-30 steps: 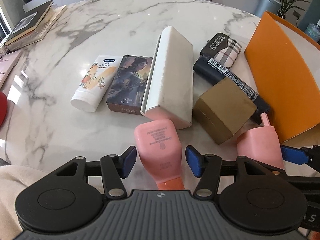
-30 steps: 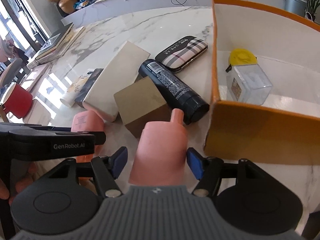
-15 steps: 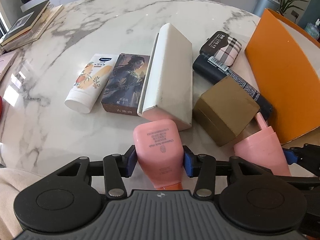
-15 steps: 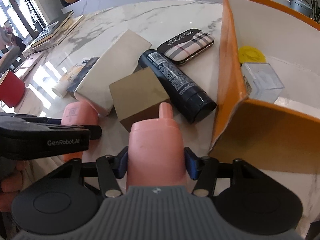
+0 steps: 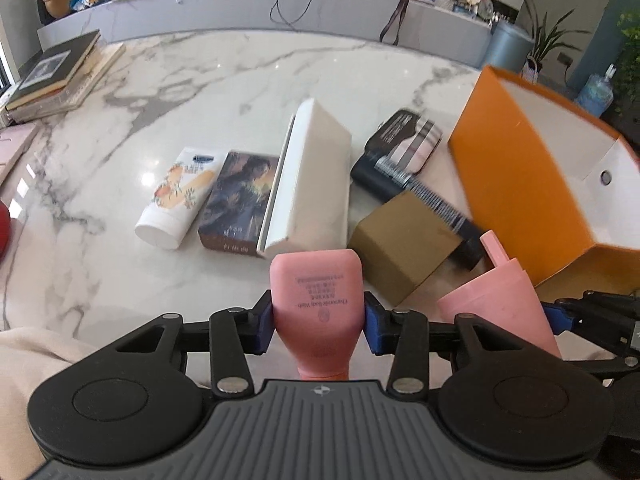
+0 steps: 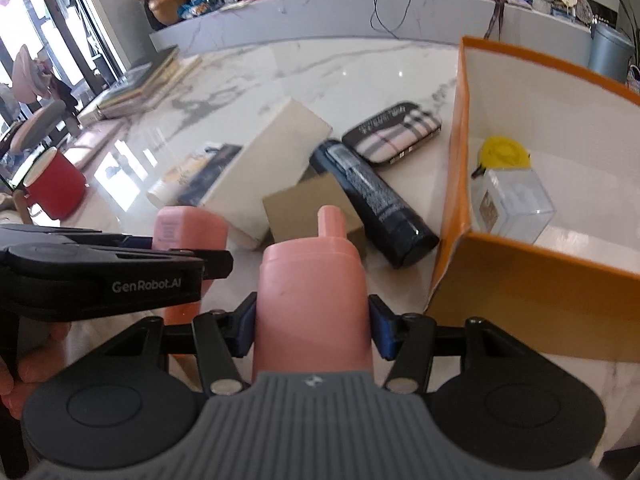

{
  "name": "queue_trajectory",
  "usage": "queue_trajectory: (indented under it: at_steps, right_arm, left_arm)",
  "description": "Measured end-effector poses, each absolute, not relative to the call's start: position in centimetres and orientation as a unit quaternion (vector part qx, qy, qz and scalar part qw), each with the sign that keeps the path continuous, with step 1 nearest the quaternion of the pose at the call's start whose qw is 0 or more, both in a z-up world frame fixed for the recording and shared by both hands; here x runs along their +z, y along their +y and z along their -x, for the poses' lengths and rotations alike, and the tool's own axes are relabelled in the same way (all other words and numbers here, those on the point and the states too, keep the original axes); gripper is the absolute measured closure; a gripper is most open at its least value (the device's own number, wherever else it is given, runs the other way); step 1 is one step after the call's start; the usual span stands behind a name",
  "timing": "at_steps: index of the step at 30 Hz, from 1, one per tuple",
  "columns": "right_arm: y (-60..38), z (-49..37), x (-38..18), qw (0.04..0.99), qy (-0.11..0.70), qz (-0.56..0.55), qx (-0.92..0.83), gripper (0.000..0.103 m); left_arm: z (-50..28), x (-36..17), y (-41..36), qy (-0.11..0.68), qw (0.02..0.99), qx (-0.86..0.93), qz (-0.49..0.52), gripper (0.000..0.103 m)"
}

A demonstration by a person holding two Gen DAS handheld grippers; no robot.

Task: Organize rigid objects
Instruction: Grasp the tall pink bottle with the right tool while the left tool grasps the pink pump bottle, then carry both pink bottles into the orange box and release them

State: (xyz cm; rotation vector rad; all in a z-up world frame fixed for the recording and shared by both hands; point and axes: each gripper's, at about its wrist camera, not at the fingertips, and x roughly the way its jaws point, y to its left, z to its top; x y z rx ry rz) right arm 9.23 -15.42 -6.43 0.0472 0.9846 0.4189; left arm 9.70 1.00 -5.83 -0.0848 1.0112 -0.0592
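The left gripper [image 5: 318,322] is clamped on a pink body-wash bottle [image 5: 317,304], its blue pads pressed against both sides while the jaws are closing further. The bottle's flat, label-bearing end points away from the camera, above the marble table [image 5: 200,80].

The right gripper [image 6: 312,330] grasps a second pink bottle [image 6: 312,300] at the body, pads against both flanks. Its narrow spout points forward, toward the brown cardboard box [image 6: 312,204].

Container: an orange box [image 6: 532,292] with a white interior stands open at the right side of the table. Contents visible in the right wrist view:
- a clear plastic cube [image 6: 512,204] near the front wall;
- a yellow round item [image 6: 504,152], just behind the cube and touching it.

Neither pink bottle is inside the orange box; both are held short of its front corner.

Loose items on the table, left of the orange box:
- a black cylindrical bottle [image 6: 372,196], lying on its side;
- a plaid case [image 6: 394,134] beyond it;
- a long white box [image 5: 312,180];
- a picture-covered box [image 5: 240,200] beside it;
- a white tube [image 5: 180,196].
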Motion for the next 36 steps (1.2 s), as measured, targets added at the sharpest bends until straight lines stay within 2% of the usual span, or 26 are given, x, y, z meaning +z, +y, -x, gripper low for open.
queue_trajectory:
  at_steps: [13,22,29,36]
  right_arm:
    - [-16.9,-8.2,-1.2,0.893,0.398,-0.023,0.208,0.047]
    - [-21.6,-10.2,2.3,0.919,0.356,-0.031,0.17,0.047]
    - [-26.0,-12.7,2.7,0.924,0.363,-0.026,0.121,0.047]
    - [-28.8,-14.6,0.1,0.907,0.406,-0.023,0.109,0.047]
  left_arm:
    - [-9.2,-0.1,-1.3,0.43,0.9,-0.06,0.033,0.054]
    - [-11.3,4.3,-5.0,0.399,0.909,-0.115,0.019,0.054]
    - [-13.9,5.1,-9.9,0.405,0.897,-0.177,0.006,0.054]
    - [-16.2,3.1,-14.1,0.427,0.88,-0.205,-0.032,0.054]
